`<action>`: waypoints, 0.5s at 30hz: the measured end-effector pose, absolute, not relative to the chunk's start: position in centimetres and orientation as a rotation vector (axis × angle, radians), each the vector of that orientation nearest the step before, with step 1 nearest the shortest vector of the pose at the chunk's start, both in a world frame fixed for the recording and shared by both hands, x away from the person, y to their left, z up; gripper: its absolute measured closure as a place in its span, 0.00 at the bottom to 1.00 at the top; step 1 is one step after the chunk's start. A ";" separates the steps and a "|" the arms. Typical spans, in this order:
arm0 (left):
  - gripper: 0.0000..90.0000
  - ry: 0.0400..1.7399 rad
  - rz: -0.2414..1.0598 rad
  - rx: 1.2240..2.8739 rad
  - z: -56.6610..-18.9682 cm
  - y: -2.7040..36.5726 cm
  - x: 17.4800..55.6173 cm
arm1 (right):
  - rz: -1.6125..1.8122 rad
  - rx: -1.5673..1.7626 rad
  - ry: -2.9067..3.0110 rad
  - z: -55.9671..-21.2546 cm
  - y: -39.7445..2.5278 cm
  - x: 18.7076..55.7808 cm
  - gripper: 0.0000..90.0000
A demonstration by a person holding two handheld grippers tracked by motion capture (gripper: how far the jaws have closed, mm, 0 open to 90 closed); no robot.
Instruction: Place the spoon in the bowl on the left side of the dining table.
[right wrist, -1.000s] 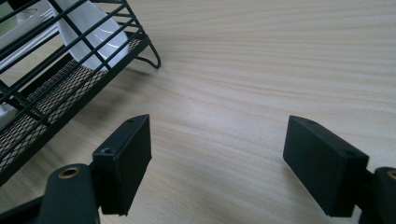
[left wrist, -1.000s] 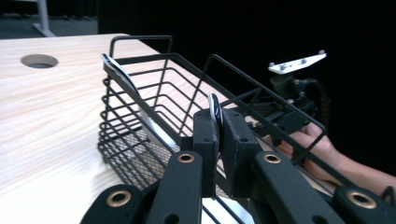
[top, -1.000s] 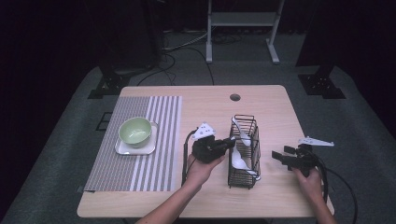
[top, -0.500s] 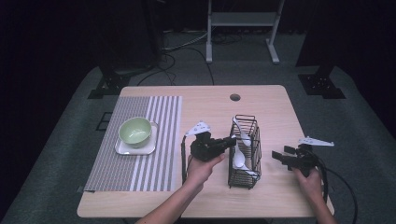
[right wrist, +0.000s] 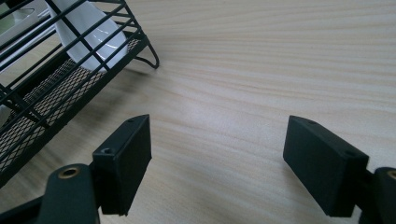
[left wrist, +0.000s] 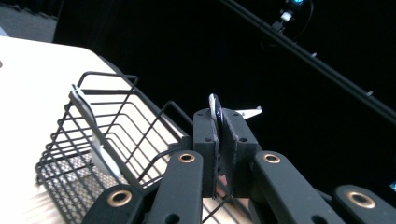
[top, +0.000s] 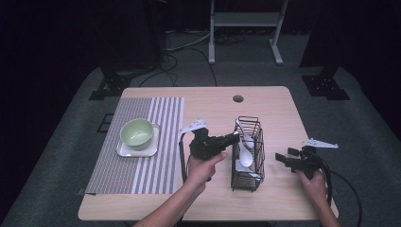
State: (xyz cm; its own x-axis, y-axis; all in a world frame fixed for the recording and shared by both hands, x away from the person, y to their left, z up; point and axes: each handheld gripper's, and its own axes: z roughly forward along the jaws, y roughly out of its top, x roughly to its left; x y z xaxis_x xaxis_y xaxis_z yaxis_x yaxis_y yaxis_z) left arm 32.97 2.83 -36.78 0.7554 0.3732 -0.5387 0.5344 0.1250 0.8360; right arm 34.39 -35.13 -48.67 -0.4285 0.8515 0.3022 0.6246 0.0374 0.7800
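Observation:
A black wire basket (top: 256, 176) stands on the wooden table (top: 265, 104) with white spoons (top: 245, 155) leaning inside it. My left gripper (top: 234, 137) reaches to the basket's left rim and is shut on the thin handle of a spoon (left wrist: 214, 106), seen edge-on between the pads. The basket (left wrist: 107, 93) lies left of the jaws in the left gripper view. My right gripper (top: 282, 158) stands open, low over bare table right of the basket. In the right gripper view a spoon bowl (right wrist: 93, 32) shows inside the basket's corner (right wrist: 46, 93), beyond the open gripper (right wrist: 217, 140).
A green bowl (top: 137, 131) sits on a white square plate (top: 137, 151) on a striped placemat (top: 108, 170) at the left. A cable hole (top: 238, 99) is at the table's far middle. Grey carpet and black stand legs surround the table.
My left gripper has shifted slightly left and away from the person, still at the basket's rim. The right gripper has stayed in place.

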 end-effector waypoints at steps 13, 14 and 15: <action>0.95 0.777 -0.167 1.435 -35.4 3.3 33.0 | 1.336 1.520 2.067 -48.7 -35.1 34.4 0.25; 0.94 0.780 -0.168 1.432 -35.3 3.3 33.0 | 1.336 1.520 2.067 -48.7 -35.1 34.4 0.25; 0.95 0.783 -0.169 1.429 -35.2 3.3 33.0 | 1.336 1.521 2.066 -48.7 -35.1 34.4 0.25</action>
